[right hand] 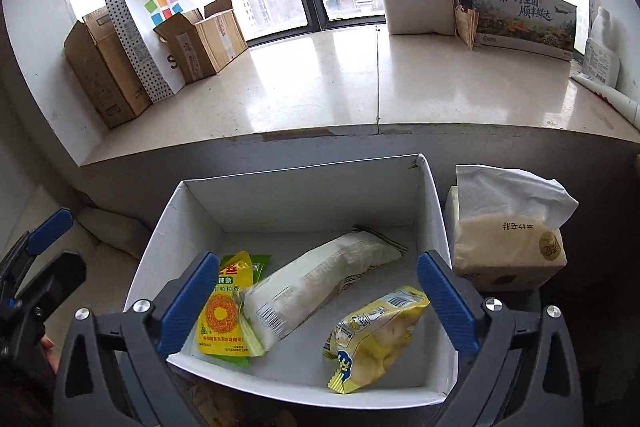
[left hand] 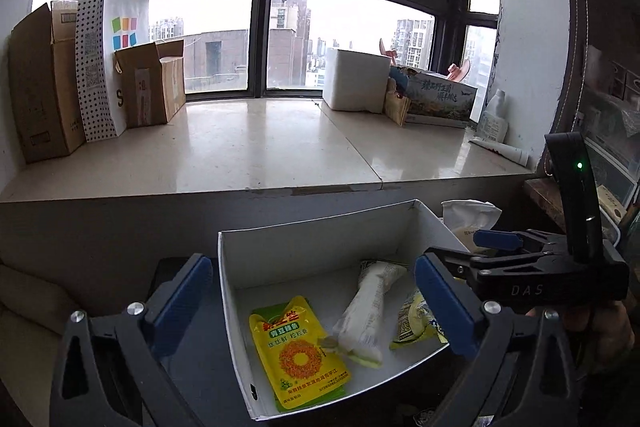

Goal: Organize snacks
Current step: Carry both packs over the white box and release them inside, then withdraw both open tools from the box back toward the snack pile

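A white open box [left hand: 304, 239] [right hand: 296, 187] stands below the window ledge. Inside lie a yellow flat snack pouch [left hand: 298, 351] [right hand: 224, 315], a long white wrapped snack [left hand: 370, 307] [right hand: 316, 283] and a yellow puffy snack bag [left hand: 412, 321] [right hand: 376, 339]. My left gripper [left hand: 316, 303] is open and empty, above the box's left side. My right gripper [right hand: 316, 303] is open and empty over the box's front; it also shows in the left wrist view [left hand: 460, 247] at the box's right edge.
A tissue pack [right hand: 508, 239] [left hand: 468, 215] stands right of the box. The stone window ledge [left hand: 256, 143] [right hand: 320, 87] holds cardboard boxes [left hand: 40, 83], a paper bag [left hand: 108, 59], a white foam block [left hand: 356, 79], a printed carton [left hand: 440, 99] and a bottle [left hand: 494, 117].
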The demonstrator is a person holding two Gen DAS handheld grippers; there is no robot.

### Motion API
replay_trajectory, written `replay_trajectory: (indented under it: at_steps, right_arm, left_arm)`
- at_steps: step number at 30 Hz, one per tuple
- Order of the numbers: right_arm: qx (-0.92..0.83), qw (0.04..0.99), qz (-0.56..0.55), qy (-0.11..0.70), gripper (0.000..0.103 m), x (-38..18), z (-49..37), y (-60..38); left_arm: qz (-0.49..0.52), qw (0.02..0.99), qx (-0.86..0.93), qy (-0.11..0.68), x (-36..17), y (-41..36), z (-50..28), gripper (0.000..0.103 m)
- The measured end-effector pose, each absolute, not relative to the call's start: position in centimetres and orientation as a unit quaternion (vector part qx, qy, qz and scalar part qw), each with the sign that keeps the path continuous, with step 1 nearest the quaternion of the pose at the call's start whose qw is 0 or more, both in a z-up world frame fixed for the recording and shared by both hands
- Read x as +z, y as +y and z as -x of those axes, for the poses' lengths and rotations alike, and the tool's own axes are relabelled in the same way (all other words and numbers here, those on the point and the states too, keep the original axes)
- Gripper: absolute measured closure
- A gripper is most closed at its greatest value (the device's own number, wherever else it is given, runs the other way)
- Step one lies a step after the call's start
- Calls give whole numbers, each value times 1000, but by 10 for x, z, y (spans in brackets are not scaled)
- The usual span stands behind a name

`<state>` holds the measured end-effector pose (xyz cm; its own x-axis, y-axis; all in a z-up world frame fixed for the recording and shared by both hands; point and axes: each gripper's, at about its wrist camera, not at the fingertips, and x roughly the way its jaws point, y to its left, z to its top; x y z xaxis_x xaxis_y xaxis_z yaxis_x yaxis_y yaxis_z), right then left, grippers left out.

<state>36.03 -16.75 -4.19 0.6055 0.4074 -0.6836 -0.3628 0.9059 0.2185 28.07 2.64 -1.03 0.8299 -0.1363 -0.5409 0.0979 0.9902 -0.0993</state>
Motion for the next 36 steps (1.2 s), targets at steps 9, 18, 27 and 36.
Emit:
replay_trajectory:
  at_steps: [9,18,27,36]
  right_arm:
    - [254,896,-31,363,0,-28,-324,-170]
    - [311,907,-53,281,0,-6,-245,-194]
    - [323,895,-60,301,0,-43,-157,-234]
    - [320,882,-47,343,0,-112,-101,-233]
  left_arm:
    - [20,955,-65,290,-2,15,-262,0]
    - [20,958,-78,274,8,16,-197,0]
    - [38,953,-77,289,-11,37,-106,0]
    - [70,934,-35,350,-87,55,-38,0]
